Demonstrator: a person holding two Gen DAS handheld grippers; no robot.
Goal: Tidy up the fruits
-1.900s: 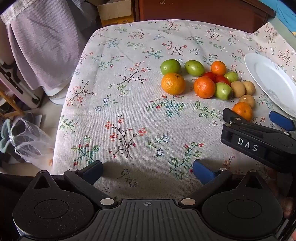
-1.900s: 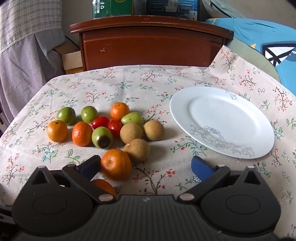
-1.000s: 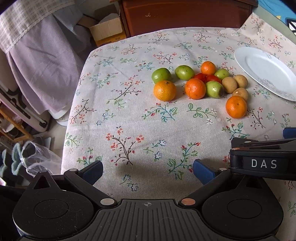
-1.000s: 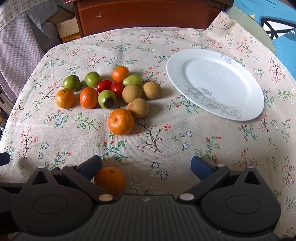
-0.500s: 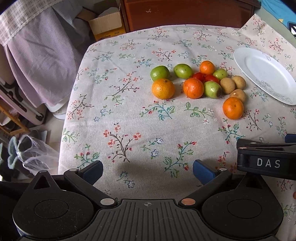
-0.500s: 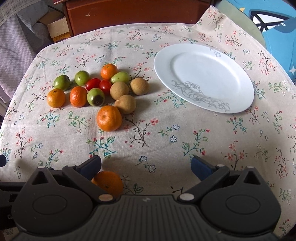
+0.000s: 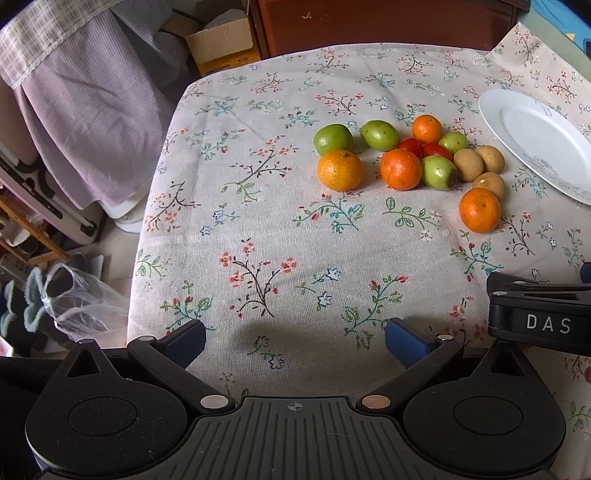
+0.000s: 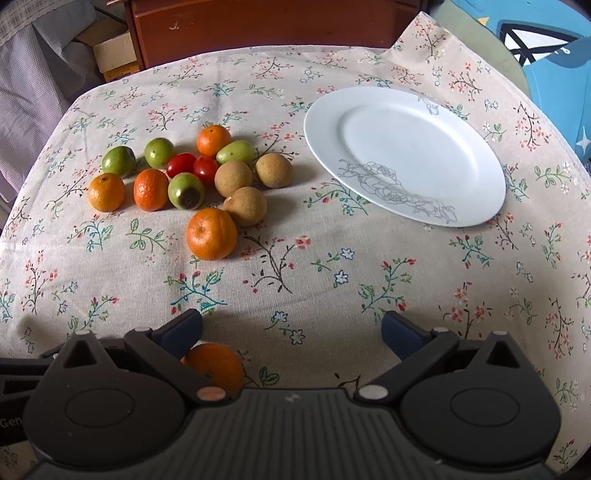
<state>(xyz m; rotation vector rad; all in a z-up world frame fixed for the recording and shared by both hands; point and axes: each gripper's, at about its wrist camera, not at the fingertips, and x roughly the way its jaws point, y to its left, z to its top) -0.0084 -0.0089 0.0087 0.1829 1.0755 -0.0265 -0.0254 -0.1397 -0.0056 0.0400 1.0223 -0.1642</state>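
The fruits (image 8: 192, 177) lie in a loose cluster on the cloth (image 8: 332, 266), left of the plate (image 8: 461, 122), which is bare. Oranges, green fruits, two red ones and three brown ones sit close together, several touching.

Only my right view shows one more orange (image 8: 216, 363), apart from the cluster, near me and partly hidden under my right claw (image 8: 291, 328), by its left finger and not gripped. That claw is spread wide and holds nothing.

Only my left view shows my other tool from outside, a black body (image 7: 543, 317) at the right edge. My left claw (image 7: 295, 339) is also spread wide over bare cloth, well short of the fruit.

The cloth is pale with a flower print. Beyond it stands a brown wooden cabinet (image 8: 273, 26); at far left are a cardboard box (image 7: 221, 44) and hanging checked fabric (image 7: 85, 96), with a plastic bag (image 7: 81, 302) on the floor.
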